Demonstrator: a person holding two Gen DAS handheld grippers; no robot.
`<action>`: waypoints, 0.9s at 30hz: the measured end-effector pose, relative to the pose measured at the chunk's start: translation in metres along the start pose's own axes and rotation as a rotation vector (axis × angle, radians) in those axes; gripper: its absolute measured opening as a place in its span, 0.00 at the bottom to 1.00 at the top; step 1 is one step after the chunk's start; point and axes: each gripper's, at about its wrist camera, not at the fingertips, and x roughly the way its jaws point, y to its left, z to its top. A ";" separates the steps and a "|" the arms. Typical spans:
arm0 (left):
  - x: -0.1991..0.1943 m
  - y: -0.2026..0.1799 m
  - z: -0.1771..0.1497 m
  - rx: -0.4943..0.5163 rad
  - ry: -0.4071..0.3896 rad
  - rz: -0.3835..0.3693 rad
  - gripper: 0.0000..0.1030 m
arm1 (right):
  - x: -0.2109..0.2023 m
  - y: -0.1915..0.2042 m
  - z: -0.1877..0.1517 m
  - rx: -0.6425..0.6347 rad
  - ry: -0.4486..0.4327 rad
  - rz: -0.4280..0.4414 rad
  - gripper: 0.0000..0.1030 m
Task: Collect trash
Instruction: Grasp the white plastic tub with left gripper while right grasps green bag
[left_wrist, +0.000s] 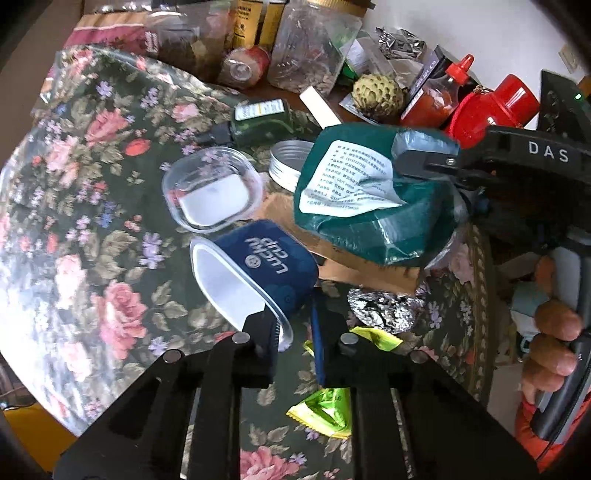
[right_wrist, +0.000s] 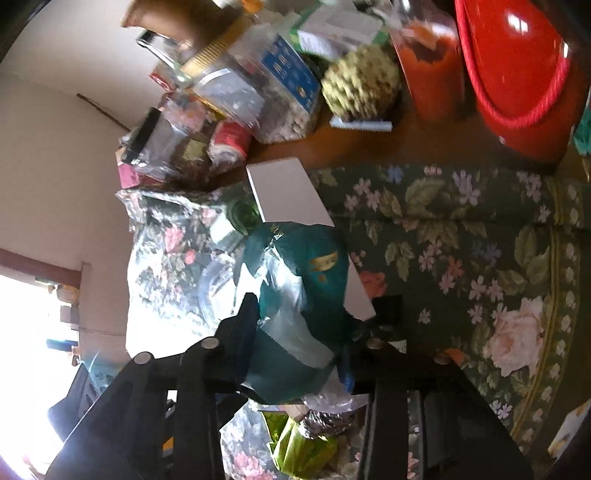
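The left gripper (left_wrist: 295, 332) is clamped on the rim of a blue plastic cup (left_wrist: 266, 266). The right gripper (right_wrist: 306, 332) grips a crumpled green bag (right_wrist: 306, 280) above the floral tablecloth (right_wrist: 461, 258).

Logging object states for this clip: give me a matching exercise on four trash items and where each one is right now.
Things:
1. blue cup
2. green pouch
3. foil ball
4. clear tub

States:
A. lying on the floral cloth under the pouch
B. gripped at its rim by the left gripper
C. held up by the right gripper
D. standing open on the cloth, untouched

Pairs: 1-B, 2-C, 3-A, 4-D
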 end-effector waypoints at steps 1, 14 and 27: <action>-0.003 0.002 -0.001 0.001 -0.005 0.008 0.11 | -0.003 0.005 0.000 -0.019 -0.006 0.002 0.14; -0.072 0.024 -0.003 -0.066 -0.127 0.009 0.05 | -0.051 0.071 -0.016 -0.221 -0.142 -0.007 0.09; -0.191 0.036 -0.028 -0.022 -0.335 -0.070 0.05 | -0.118 0.131 -0.086 -0.327 -0.306 -0.083 0.09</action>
